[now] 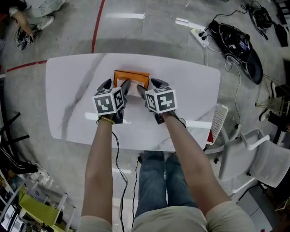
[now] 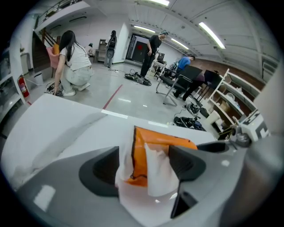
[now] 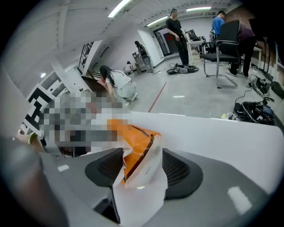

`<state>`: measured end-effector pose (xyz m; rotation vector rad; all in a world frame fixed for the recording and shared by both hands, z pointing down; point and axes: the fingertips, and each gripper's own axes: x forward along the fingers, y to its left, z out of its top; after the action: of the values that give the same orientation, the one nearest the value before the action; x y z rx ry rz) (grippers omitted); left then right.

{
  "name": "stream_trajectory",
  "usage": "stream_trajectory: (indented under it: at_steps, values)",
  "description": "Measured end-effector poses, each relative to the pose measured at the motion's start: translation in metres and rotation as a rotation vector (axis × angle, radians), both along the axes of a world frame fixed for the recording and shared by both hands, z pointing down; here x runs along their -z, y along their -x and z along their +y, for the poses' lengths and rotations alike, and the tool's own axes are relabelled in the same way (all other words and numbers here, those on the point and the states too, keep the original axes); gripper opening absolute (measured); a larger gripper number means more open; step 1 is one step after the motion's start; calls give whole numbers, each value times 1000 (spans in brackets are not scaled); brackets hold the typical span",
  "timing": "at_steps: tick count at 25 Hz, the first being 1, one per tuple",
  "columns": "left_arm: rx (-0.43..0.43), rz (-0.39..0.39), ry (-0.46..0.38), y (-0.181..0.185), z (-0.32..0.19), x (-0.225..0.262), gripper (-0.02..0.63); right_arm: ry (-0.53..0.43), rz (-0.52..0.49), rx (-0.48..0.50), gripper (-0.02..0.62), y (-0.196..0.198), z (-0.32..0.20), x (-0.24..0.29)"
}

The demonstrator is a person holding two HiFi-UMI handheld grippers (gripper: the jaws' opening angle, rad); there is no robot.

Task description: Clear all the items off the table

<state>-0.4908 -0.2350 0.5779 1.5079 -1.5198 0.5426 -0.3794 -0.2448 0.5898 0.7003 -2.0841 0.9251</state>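
An orange pouch [image 1: 132, 77] in a clear white-edged plastic wrapper lies on the white marble table [image 1: 72, 90], just beyond both grippers. My left gripper [image 1: 115, 85] stands at its near left corner, my right gripper [image 1: 149, 87] at its near right corner. In the left gripper view the pouch [image 2: 153, 144] and its white flap sit between the wide-spread jaws of that gripper [image 2: 148, 162], loose. In the right gripper view the pouch [image 3: 135, 146] likewise hangs between the parted jaws of that gripper [image 3: 142, 166], with no squeeze visible.
White chairs [image 1: 253, 154] stand right of the table. A power strip [image 1: 199, 34], cables and a black bag [image 1: 244, 50] lie on the floor at the back right. A person [image 1: 31, 13] crouches at the back left. A rack [image 1: 36, 208] stands near left.
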Motion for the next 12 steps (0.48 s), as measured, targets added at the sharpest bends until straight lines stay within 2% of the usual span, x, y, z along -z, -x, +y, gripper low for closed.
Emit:
stream_trajectory:
  at_steps: [3,7,12]
  values:
    - [-10,20,7,-1,-2,-7,348,13,-23,1,282,4,-1,-4]
    - [6,88,16,-2,-2,-14,337,28,-47,4,282,8,-1,-6]
    - [3,72,-10,-1,-2,-11,313,15,-52,-6,275,8,-1,-5]
